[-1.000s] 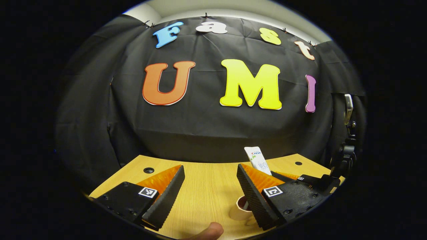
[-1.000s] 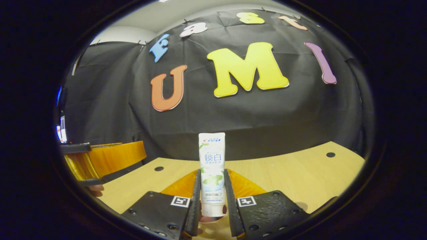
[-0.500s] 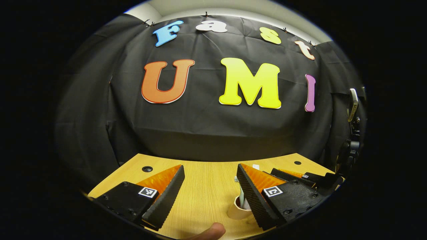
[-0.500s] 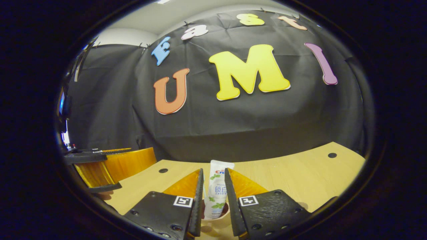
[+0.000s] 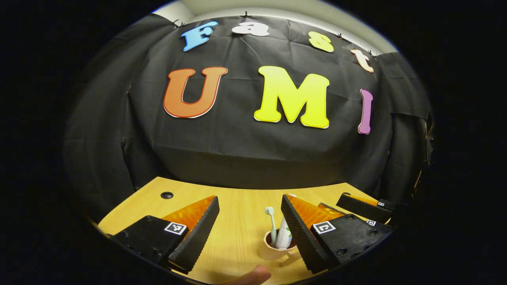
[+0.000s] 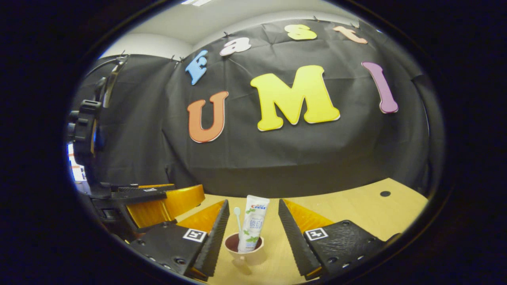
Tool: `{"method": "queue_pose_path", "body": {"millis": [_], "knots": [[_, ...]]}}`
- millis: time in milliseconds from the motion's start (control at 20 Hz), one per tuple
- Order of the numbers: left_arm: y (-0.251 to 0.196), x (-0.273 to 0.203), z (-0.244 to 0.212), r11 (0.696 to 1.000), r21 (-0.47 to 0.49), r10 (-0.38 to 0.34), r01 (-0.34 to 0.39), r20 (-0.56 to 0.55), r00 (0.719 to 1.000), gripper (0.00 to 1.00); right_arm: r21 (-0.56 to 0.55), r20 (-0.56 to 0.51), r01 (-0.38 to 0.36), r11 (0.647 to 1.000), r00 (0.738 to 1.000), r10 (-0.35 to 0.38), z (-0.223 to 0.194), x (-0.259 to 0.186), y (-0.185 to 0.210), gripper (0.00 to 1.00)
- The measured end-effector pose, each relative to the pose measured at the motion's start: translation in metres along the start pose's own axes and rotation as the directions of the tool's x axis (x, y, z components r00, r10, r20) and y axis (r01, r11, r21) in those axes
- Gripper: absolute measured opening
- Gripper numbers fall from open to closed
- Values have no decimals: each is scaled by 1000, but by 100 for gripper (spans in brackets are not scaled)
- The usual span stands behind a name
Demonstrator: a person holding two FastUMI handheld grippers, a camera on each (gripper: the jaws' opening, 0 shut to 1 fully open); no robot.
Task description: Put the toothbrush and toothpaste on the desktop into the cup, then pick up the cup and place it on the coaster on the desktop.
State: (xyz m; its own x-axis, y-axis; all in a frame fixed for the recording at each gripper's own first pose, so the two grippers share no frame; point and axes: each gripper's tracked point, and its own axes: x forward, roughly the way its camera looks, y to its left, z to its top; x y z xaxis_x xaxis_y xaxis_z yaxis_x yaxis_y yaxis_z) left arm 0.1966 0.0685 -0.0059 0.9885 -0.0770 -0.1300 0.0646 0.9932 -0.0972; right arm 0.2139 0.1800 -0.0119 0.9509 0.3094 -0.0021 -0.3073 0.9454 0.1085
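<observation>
A beige cup [image 6: 246, 256] with a dark inside stands on the wooden desktop [image 6: 356, 213]. A white toothpaste tube [image 6: 253, 223] and a pale toothbrush [image 6: 237, 217] stand upright in it. My right gripper [image 6: 253, 204] is open, its fingers on either side of the cup and clear of the tube. In the left gripper view the cup [image 5: 275, 251] sits just left of the right-hand finger, with the toothbrush [image 5: 271, 222] and the tube [image 5: 284, 236] inside. My left gripper [image 5: 249, 201] is open and holds nothing.
A finger of my left gripper [image 6: 136, 193] lies close to the cup's left in the right gripper view. A person's fingertip [image 5: 253, 275] shows at the bottom edge. Cable holes [image 5: 166, 195] [image 6: 384, 193] mark the desktop near the black wall.
The right gripper lowered the toothpaste into the cup beside the toothbrush, then opened and let go of it. The left gripper shifted slightly, so the cup shows more fully.
</observation>
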Motion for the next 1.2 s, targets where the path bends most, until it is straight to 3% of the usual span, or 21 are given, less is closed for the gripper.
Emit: {"method": "queue_pose_path", "body": {"millis": [300, 350, 550, 700, 800, 900, 1050, 1200], "knots": [[-27, -10, 0, 1000, 7, -15, 15, -52, 999, 99, -12, 31, 19, 1000, 999, -18, 7, -50, -26, 99], [-29, -12, 0, 1000, 15, -9, 10, -62, 998, 99, -24, 31, 26, 999, 999, -25, 8, -59, -32, 93], [-37, -14, -11, 1000, 23, 20, -17, -121, 992, 99, -31, 33, 42, 999, 999, -41, 10, -96, -54, 95], [-44, -8, -34, 1000, 26, 20, -14, -238, 971, 99, -25, 56, 49, 998, 997, -47, 21, -126, -76, 95], [-42, -6, -54, 999, 47, 41, -26, -338, 940, 99, -21, 80, 69, 997, 995, -67, 26, -145, -90, 92], [-46, -6, -74, 999, 51, 40, -20, -445, 895, 100, 5, 67, 44, 999, 997, -44, 22, -163, -94, 95], [-51, -14, -103, 998, 40, 55, -39, -603, 796, 100, 0, 76, 43, 999, 996, -43, 22, -186, -112, 92], [-58, -27, -117, 997, 31, 76, -78, -705, 705, 100, 19, 81, 34, 999, 996, -35, 15, -201, -124, 95]]}}
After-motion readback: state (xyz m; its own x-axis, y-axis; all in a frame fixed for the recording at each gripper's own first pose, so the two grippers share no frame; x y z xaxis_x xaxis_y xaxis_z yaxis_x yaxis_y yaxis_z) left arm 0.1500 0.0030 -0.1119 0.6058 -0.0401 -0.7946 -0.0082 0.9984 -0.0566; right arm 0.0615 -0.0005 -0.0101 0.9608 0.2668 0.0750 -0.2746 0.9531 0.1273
